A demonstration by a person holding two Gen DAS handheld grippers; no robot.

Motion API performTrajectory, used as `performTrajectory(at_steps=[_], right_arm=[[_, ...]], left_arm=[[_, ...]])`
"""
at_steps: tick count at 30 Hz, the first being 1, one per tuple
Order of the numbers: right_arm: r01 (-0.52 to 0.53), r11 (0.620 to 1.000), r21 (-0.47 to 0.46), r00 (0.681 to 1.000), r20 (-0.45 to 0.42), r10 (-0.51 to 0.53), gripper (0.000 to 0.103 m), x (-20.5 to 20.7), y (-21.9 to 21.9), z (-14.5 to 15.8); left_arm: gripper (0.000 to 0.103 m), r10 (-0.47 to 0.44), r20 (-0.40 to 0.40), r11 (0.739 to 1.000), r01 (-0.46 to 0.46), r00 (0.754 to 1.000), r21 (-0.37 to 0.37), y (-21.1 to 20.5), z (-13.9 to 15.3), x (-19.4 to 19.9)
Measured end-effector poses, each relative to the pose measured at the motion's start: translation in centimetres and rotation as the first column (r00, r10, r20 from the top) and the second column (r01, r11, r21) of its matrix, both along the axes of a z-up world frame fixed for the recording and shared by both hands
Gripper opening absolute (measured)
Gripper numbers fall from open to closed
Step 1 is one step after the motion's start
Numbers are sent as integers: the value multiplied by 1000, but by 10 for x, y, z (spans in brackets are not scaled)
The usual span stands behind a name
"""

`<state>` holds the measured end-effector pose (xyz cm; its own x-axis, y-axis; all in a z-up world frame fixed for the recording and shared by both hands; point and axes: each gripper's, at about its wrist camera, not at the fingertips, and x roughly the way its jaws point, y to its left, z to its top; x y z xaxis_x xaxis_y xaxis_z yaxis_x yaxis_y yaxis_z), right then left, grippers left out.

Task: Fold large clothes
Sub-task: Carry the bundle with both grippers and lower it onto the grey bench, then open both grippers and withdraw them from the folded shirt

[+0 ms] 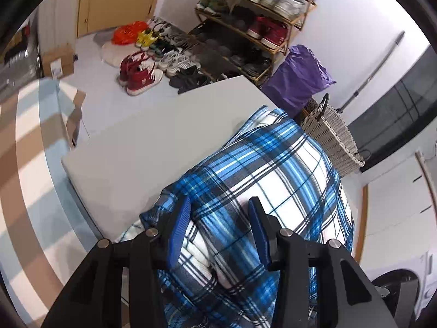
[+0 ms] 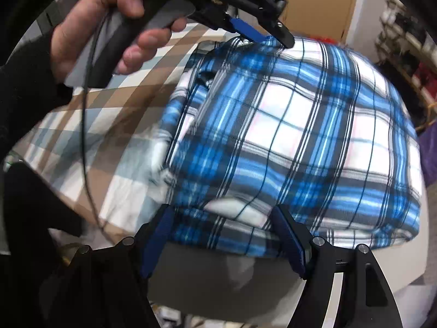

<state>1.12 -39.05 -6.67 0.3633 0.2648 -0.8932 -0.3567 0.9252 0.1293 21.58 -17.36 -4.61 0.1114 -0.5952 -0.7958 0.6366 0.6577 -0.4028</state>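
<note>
Left hand-held gripper (image 1: 220, 205) clamps plaid garment (image 1: 273, 169).

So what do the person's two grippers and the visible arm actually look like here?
Both grippers, left and right, have black angular frames with silver round bolts and ribbed blue pads. A thin black cable hangs from the left gripper's grey-and-black handle. The hand holding it comes out of a black sleeve.

text: none legible | box (image 1: 57, 61), upper left of left wrist view: pale label, print too small to read | red shoes (image 1: 139, 75), upper middle: white marks, no readable brand | gripper top, upper middle of right wrist view: faint raised lettering, blurred, unreadable
</note>
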Motion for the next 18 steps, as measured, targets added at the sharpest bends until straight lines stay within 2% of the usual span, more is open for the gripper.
performTrajectory(at_steps=[2,5,8,9,11,14,16,18], right_arm=[[29,997,73,1000,-10,-29,67,4,-16,13],[117,977,177,992,27,-124,69,11,-49,40],[215,956,199,971,57,-230,69,25,-75,53],[238,952,190,965,62,-254,69,31,-82,52],[268,957,114,960,49,-274,69,42,-85,42],[234,972,-23,972,35,-233,69,45,-78,25],[206,974,-98,978,47,-202,70,37,-74,20],[180,972,-148,983,71,-171,72,30,-63,14]], left_arm=[[38,10,-14,1000,-10,1000,-11,6,4,1],[38,16,-2,999,-16,1000,-48,15,25,-2],[38,-27,12,995,28,1000,-94,10,37,-12],[38,-42,14,995,44,999,-92,5,37,-16],[38,-43,36,998,45,998,-48,-3,30,-22],[38,-31,40,999,31,999,20,-7,7,-19],[37,-32,40,999,31,999,17,-5,-4,-18],[37,-29,65,1000,29,997,3,0,0,-19]])
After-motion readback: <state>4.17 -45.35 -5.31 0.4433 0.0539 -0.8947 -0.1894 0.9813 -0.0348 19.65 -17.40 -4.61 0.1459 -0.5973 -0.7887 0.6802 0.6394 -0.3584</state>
